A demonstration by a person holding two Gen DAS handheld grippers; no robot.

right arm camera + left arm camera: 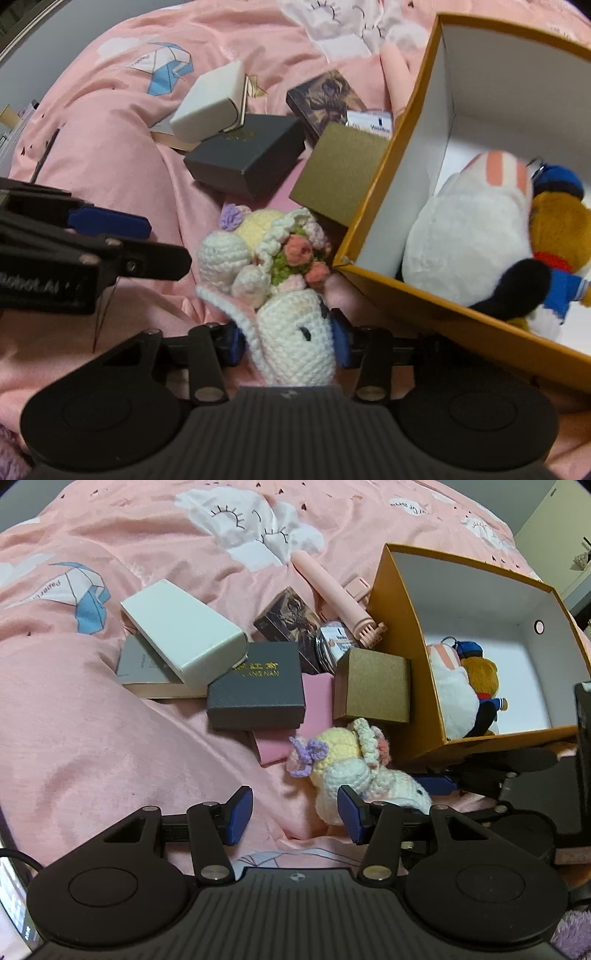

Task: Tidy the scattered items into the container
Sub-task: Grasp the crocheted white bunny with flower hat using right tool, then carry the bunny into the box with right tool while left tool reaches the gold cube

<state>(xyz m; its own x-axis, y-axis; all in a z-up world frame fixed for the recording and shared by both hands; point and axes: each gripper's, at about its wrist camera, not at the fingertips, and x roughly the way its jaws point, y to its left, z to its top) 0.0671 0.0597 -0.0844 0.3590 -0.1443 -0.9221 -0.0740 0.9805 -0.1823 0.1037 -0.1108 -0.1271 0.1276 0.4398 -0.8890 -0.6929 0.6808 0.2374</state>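
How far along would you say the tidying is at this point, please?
Done: two plush toys lie in the orange box. In hand: the right gripper grips the crochet doll; the left gripper is empty. Left: the white box, black box, gold box and other items.

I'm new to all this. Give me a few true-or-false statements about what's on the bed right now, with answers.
1. The right tool grips the crochet doll. True.
2. The left tool holds the grey box. False: it is open and holds nothing.
3. The orange box is empty. False: plush toys lie inside.
4. The white box rests partly on the grey box. True.
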